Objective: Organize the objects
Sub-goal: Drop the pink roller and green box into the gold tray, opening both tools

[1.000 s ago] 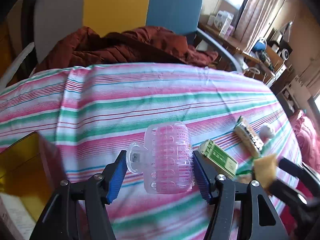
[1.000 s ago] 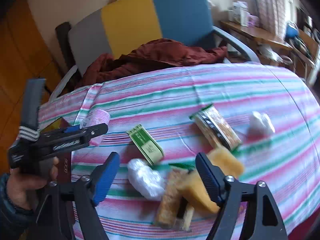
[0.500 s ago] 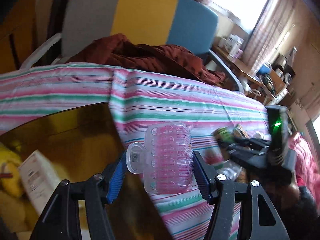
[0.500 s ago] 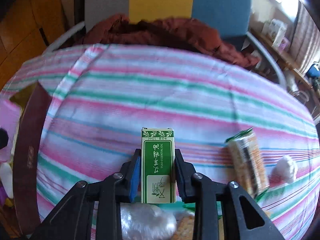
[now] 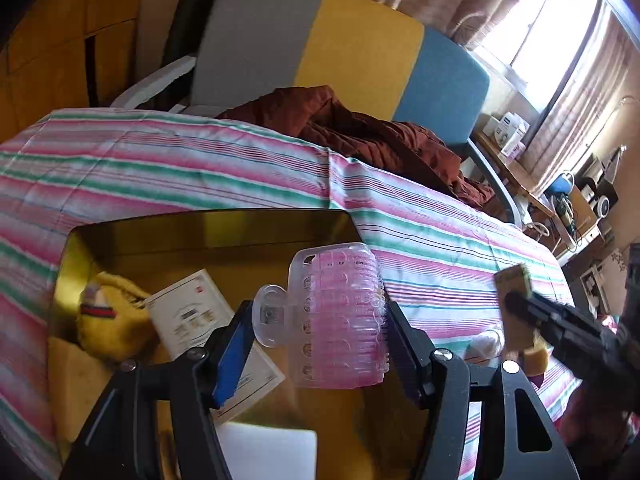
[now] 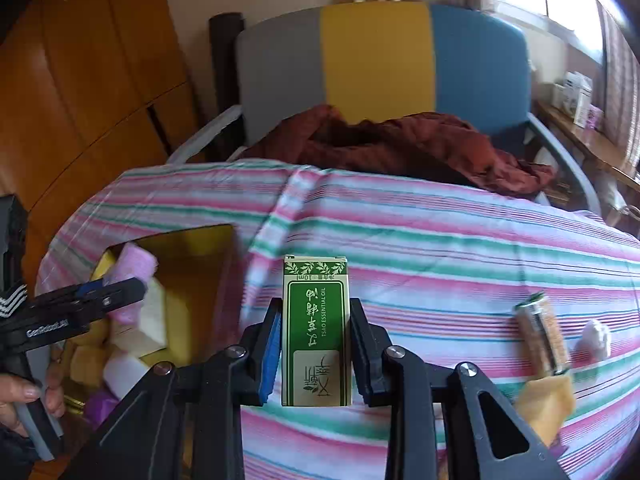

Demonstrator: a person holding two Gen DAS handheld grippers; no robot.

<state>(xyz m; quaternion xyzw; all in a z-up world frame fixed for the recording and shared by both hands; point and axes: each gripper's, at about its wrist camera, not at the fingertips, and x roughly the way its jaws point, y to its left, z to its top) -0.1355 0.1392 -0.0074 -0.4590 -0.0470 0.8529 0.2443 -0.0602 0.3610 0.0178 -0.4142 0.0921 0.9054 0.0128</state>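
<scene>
left hand-held gripper (image 5: pixel 318 344) pinches a clear plastic case of pink rollers (image 5: pixel 340 316), ribbed & rounded, w/ a tab on its left side; it hangs over the open box (image 5: pixel 208 228), a shiny gold-lined carton w/ a straight far rim. inside the box: a yellow plush toy (image 5: pixel 108 320), a white printed card (image 5: pixel 192 312), yellow & white foam blocks, all packed close so little bare floor shows. right hand-held gripper (image 6: pixel 314 348) is pressed onto a green oil carton (image 6: pixel 316 332), a flat-sided cardboard box w/ leaf print at its top end, held above the striped cloth (image 6: pixel 440 240) just right of the box. the cloth is soft, pink/green/white bands, w/ a raised fold running near the box's right corner. well to the right on the cloth lie a snack pack (image 6: pixel 542 334) in clear wrap, a small white wad (image 6: pixel 596 338) & a yellow sponge (image 6: pixel 544 404), near each other. mid cloth btwn box & these things is bare. behind: a chair (image 6: pixel 376 56) w/ grey, yellow, blue back panels & a rust-red jacket (image 6: pixel 400 144) heaped on the seat, touching the cloth's far edge. a hand (image 6: pixel 28 396) grips the left tool's handle at lower left in the right wrist view.
</scene>
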